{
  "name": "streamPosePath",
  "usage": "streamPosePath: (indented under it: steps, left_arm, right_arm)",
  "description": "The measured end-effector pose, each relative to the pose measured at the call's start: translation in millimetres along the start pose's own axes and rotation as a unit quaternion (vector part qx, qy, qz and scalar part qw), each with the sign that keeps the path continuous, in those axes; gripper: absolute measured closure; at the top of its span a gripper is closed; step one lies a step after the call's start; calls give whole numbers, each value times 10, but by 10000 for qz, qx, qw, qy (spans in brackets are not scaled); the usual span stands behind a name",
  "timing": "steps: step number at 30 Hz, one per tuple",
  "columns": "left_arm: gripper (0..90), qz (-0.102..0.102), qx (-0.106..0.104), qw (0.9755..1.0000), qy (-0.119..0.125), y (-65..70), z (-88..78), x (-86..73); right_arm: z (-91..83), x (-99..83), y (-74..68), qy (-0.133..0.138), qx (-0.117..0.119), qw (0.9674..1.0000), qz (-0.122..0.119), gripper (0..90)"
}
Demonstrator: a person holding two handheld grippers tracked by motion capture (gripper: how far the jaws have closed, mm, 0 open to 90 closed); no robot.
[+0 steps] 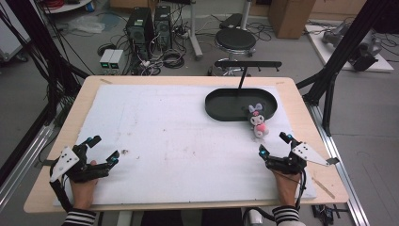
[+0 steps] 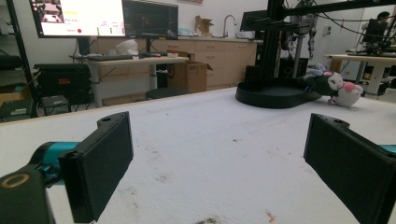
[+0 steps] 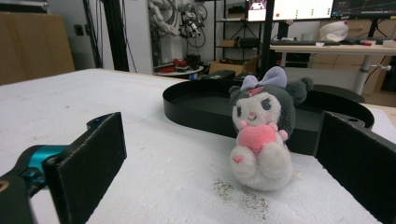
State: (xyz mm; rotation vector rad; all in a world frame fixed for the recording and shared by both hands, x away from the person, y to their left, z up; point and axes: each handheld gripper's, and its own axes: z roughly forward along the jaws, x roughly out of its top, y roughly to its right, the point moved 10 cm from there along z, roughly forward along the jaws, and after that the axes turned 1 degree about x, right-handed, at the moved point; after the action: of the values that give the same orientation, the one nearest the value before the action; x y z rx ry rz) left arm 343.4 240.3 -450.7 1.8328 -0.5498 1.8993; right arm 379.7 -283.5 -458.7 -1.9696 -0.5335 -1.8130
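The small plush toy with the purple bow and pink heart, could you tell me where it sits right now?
In the high view the plush toy stands on the table's right side, against the black oval tray's near rim, just ahead of the open right gripper.

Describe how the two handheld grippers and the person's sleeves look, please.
Both the left gripper and the right gripper are black, with two flat rectangular black jaws, teal parts at the jaw bases and a grey three-cornered plate on top. A black cable trails from each. The sleeves are striped black and white.
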Motion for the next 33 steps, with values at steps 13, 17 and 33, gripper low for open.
streamPosePath:
  steps: [13, 17, 33]
  left_arm:
    - [86, 34, -1, 10000, 34, 5, -8, 5]
    - [86, 45, -3, 10000, 8, 4, -5, 1]
    - [86, 47, -6, 10000, 20, 7, -5, 4]
  right_arm:
    - [-2, 2, 5, 17, -24, 10000, 43, 13]
    - [-6, -1, 5, 8, 1, 10000, 84, 12]
    - [1, 7, 1, -8, 26, 10000, 31, 13]
